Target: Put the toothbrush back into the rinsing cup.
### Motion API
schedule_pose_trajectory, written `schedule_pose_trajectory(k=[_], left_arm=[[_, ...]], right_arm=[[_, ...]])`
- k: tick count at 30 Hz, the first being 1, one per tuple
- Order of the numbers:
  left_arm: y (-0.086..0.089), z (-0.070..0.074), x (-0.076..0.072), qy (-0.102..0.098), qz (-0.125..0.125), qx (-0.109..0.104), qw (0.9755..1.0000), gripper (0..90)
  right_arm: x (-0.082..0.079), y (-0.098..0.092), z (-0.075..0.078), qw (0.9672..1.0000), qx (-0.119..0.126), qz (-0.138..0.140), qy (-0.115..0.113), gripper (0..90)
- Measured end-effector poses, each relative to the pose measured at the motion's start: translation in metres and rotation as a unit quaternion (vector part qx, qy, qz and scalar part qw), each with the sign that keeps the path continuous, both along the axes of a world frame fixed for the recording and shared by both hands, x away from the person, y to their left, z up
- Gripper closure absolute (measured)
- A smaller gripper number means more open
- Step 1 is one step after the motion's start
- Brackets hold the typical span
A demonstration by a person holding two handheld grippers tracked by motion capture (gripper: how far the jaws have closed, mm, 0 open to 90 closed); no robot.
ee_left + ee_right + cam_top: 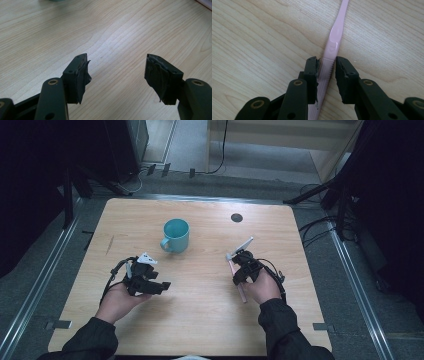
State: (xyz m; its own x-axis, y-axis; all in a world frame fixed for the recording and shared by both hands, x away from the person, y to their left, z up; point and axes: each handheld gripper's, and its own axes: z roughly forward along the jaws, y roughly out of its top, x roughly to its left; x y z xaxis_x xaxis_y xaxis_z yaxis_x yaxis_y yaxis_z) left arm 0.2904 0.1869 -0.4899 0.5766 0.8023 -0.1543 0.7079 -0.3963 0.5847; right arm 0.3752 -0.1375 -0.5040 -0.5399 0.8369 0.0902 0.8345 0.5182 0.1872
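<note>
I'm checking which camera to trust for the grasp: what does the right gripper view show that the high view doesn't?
Right gripper view alone: the ribbed grip section of the pink toothbrush lying between the two black fingers, with the left one against it and a narrow gap at the right one; whether the pads press on it is hard to tell. High view alone: the teal mug upright at mid-table, the left gripper held beside it, and both of the person's hands. Both share the wooden table, the toothbrush and the right gripper.
</note>
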Motion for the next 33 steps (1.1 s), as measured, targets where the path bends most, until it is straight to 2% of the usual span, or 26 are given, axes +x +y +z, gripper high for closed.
schedule_pose_trajectory(k=[9,16,27,30,33], left_arm=[[-0.0007,-0.0003,-0.0003,0.0,0.0,-0.001,1.0,35.4],[-0.0005,-0.0002,-0.0004,0.001,-0.003,0.002,1.0,35.4],[-0.0015,-0.0008,0.0001,0.002,-0.003,0.001,1.0,35.4],[-0.0013,-0.0008,0.0003,0.002,-0.003,0.001,1.0,35.4],[0.0002,-0.0003,0.0008,0.001,-0.001,0.002,1.0,35.4]], right_arm=[[0.001,0.0024,-0.0008,0.9999,-0.012,-0.002,-0.004,73.2],[0.0,0.005,-0.0011,0.9997,-0.022,-0.004,-0.011,78.2],[-0.0018,0.0032,-0.0012,0.9994,-0.02,0.02,-0.02,79.2],[-0.0004,0.0006,-0.0014,0.9997,-0.007,0.018,-0.016,79.3],[0.0001,-0.0003,-0.001,0.9997,-0.007,0.016,-0.015,79.4]])
